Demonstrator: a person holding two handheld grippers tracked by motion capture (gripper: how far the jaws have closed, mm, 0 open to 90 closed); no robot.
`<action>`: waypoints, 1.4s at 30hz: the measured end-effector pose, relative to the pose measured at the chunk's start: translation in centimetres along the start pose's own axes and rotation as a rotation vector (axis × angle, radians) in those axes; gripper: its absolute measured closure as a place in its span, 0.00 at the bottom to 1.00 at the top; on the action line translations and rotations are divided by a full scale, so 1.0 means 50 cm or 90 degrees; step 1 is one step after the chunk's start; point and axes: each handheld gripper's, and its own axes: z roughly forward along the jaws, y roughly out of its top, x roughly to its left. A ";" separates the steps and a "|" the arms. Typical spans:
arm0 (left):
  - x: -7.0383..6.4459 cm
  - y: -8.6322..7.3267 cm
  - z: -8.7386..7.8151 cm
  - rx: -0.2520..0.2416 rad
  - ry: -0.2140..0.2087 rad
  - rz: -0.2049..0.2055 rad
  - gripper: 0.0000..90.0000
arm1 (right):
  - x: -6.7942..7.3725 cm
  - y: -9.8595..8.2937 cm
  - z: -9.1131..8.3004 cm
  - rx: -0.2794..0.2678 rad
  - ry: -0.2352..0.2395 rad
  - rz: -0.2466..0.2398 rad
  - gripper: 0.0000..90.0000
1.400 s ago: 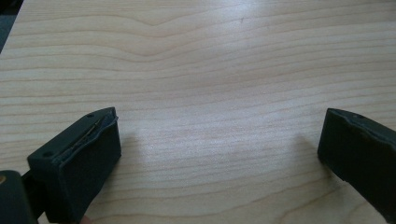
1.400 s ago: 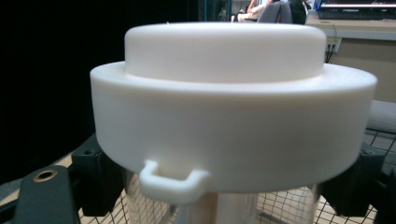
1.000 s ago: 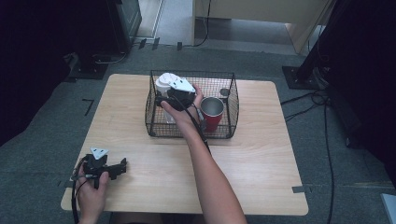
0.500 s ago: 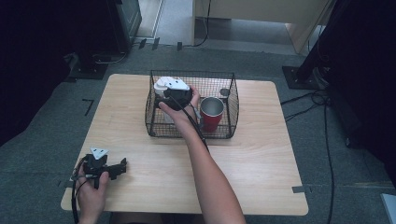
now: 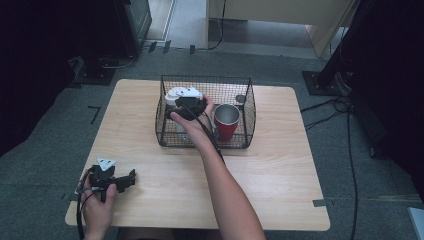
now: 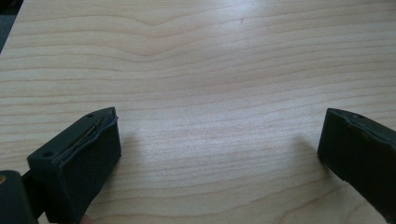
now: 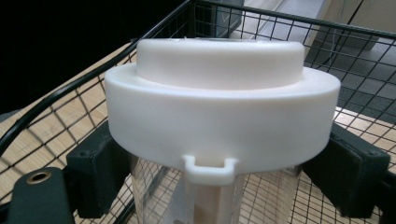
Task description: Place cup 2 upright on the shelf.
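Light wood table [image 5: 280, 165], rounded corners, on grey carpet. Black wire basket [image 5: 247, 107] sits directly on it, around 12 o'clock of centre. Left gripper [image 5: 131, 177] rests on the tabletop near the 7 o'clock corner, jaws wide apart.

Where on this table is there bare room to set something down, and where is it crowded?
Free: the table right of the forearm, and the strips left and right of the basket. The near-left corner holds the left gripper. Crowded: inside the basket, with the jar, red cup and right gripper.
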 end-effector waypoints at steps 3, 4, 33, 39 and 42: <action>0.000 0.000 0.000 0.000 0.000 0.000 0.00 | 0.002 -0.009 -0.011 -0.006 0.001 -0.004 0.16; 0.000 0.000 0.000 0.000 0.000 0.000 0.00 | 0.002 -0.015 -0.017 -0.012 0.007 0.000 0.18; 0.000 0.000 0.000 0.000 0.000 0.000 0.00 | -0.011 -0.122 -0.108 -0.125 -0.027 0.002 0.18; 0.000 0.000 0.000 -0.001 0.000 0.000 0.00 | -0.018 -0.126 -0.114 -0.118 -0.022 -0.001 0.18; 0.000 0.000 0.000 -0.001 0.000 0.000 0.00 | -0.019 -0.127 -0.116 -0.118 -0.023 -0.006 0.18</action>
